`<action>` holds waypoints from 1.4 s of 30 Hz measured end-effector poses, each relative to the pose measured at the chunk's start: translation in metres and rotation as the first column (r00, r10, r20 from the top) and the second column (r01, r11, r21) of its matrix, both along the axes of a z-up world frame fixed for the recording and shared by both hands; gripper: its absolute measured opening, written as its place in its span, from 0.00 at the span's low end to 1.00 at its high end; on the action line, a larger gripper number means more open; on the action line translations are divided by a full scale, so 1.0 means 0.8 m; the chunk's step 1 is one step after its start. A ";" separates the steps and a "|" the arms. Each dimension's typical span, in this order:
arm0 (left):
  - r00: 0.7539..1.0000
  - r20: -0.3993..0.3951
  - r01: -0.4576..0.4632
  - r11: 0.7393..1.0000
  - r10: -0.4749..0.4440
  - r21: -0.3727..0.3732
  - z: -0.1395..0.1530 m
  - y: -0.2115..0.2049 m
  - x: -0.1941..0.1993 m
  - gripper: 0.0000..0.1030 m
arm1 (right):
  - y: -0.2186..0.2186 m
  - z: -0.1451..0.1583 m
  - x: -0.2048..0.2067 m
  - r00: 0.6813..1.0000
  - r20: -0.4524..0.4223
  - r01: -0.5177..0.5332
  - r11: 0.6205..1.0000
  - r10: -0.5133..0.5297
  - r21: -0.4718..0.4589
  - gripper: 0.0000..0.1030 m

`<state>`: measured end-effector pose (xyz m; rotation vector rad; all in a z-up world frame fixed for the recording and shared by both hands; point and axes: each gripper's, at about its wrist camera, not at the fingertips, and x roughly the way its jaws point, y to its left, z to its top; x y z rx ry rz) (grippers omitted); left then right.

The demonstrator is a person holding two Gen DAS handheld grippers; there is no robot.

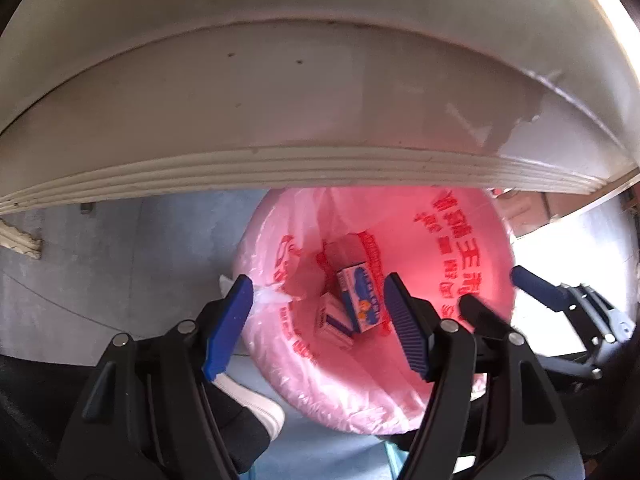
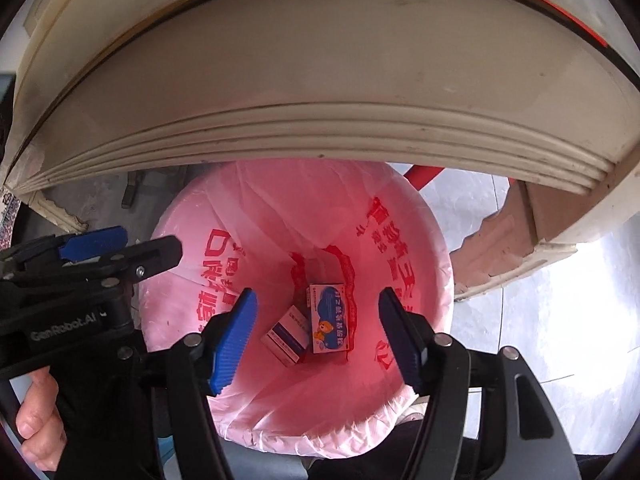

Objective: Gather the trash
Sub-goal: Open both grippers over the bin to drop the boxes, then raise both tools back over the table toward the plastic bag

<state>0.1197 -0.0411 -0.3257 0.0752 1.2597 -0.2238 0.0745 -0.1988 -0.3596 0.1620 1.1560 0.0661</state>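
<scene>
Boxes: bear-printed box (image 2: 329,319) and striped box (image 2: 286,335) touch at the bottom of a pink-lined bin (image 2: 404,216), table edge (image 2: 320,128) overhanging at twelve o'clock. Left gripper (image 1: 320,320) and right gripper (image 2: 316,330) hang above, jaws apart, empty.

Boxes: two, both at the bin's bottom, seen between the tongs' fingers; box with bear print (image 2: 329,318) and plain box (image 2: 286,336), touching side by side.
Bins: one (image 2: 424,216), below both tongs, lined with one pink bag (image 2: 280,208).
Tongs: two; left (image 1: 320,316) and right (image 2: 316,336), each with two blue pads, nothing between them.
Shoes: one (image 1: 256,400), under the left tongs.
</scene>
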 end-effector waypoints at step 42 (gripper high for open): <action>0.918 0.380 -0.110 0.993 0.115 -0.035 0.420 0.124 -0.019 0.79 | 0.003 0.437 -0.044 0.852 0.523 -0.055 0.998 0.023 0.045 0.72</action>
